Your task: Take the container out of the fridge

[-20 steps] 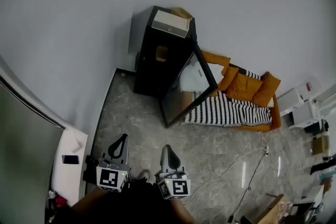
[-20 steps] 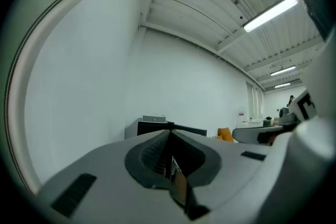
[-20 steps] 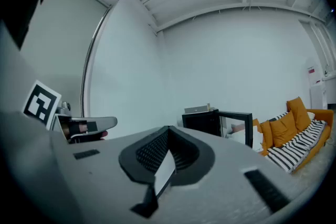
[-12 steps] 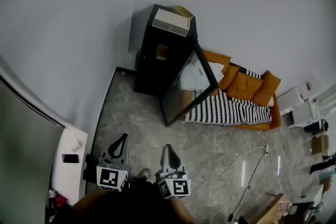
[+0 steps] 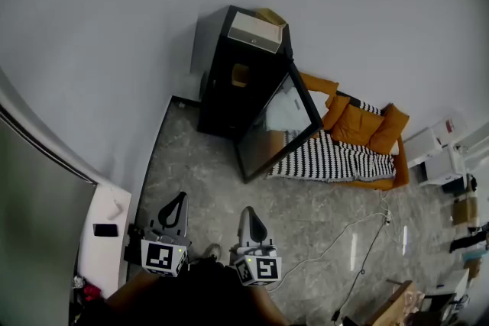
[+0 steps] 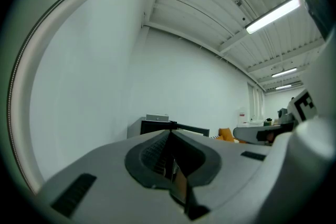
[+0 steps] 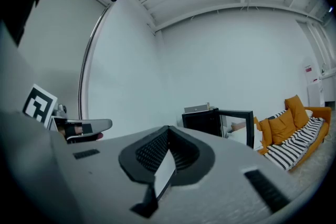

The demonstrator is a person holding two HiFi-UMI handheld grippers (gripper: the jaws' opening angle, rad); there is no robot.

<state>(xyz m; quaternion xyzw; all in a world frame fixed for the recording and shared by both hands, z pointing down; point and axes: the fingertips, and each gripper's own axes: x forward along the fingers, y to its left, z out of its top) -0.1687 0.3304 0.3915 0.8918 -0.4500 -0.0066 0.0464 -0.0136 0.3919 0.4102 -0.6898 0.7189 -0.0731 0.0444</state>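
- The floor (image 5: pixel 191 164), grey stone, fills the middle of the head view. The person stands at its lower edge, well apart from the fridge, so I judge that a walk across comes first.
- The sofa (image 5: pixel 359 130), orange with a striped cover, sits right of centre, just behind the swung door and off the straight path.
- The fridge (image 5: pixel 225 103), black and low, stands against the wall in the upper middle, with a box (image 5: pixel 256 30) resting on top.
- Its door (image 5: pixel 276 130) hangs wide open toward the lower right, which leaves the inside free to reach from the front.
- The left gripper (image 5: pixel 180 198) and right gripper (image 5: pixel 246 211) sit side by side at the bottom centre, both aimed at the fridge. Each has its jaws closed tip to tip with nothing between them, likely a carrying pose, since nothing is within reach yet.
- The container (image 5: pixel 239 75) appears to be the small brownish shape inside the fridge, in its upper part. It is too small to tell more.
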